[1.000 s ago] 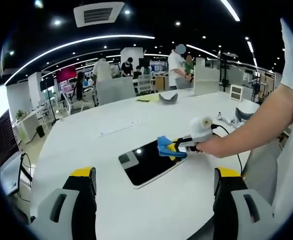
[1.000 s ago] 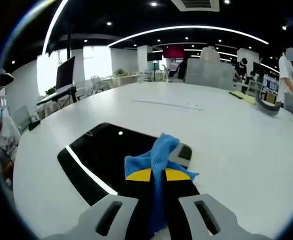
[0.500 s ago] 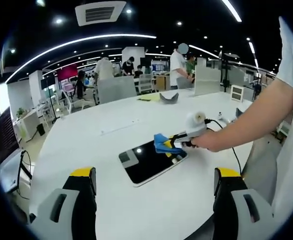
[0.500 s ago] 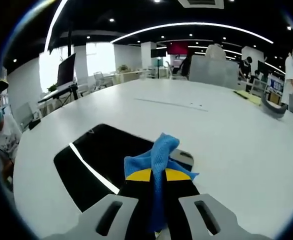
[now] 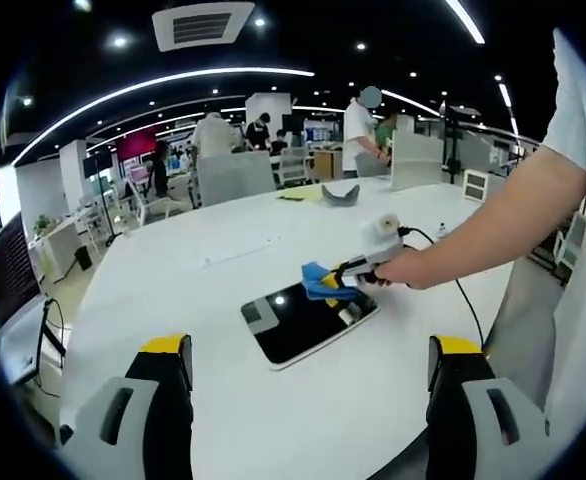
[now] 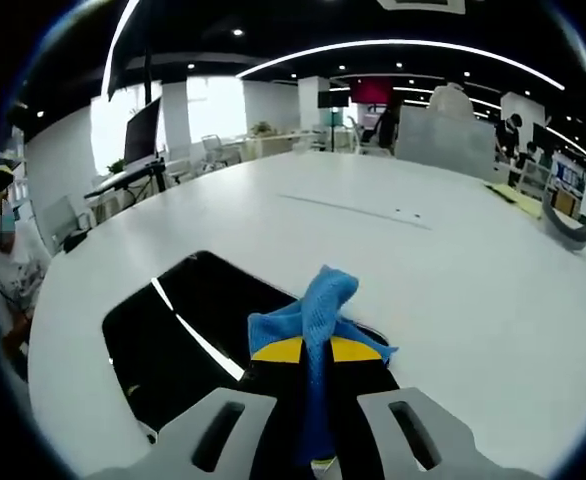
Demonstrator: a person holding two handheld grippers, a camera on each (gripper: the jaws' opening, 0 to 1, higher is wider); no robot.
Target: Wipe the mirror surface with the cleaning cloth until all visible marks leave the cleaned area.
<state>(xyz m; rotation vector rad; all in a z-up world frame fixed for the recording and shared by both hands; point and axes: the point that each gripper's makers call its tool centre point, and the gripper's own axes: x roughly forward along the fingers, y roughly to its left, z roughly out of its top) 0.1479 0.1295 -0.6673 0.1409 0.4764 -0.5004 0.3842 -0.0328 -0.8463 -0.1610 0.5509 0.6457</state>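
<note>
In the left gripper view, a person's bare forearm reached in from the right edge toward the centre, the hand [image 5: 405, 268] wrapped around the right gripper [image 5: 345, 283], which was clamped on a blue cleaning cloth [image 5: 321, 280] pressed at the upper right edge of the mirror [image 5: 308, 324]. The mirror, a dark rectangular slab with a pale frame, lay flat on the white table [image 5: 233, 270] just right of centre. The left gripper [image 5: 308, 400] stood at the bottom of the frame with its two yellow-tipped jaws spread wide apart, holding nothing. In the right gripper view, the right gripper [image 6: 316, 352] rose from the bottom centre, its jaws pinched together on the cleaning cloth [image 6: 313, 322], which bunched upward over the mirror [image 6: 188, 335] at centre left. Compared with a second earlier, the cloth sat farther up and to the right on the mirror, nearer its far edge. The table [image 6: 453, 270] was broad, white and curved, in a large open office with dark ceiling, ring-shaped strip lights and several people [image 5: 361, 135] standing in the upper background.
</note>
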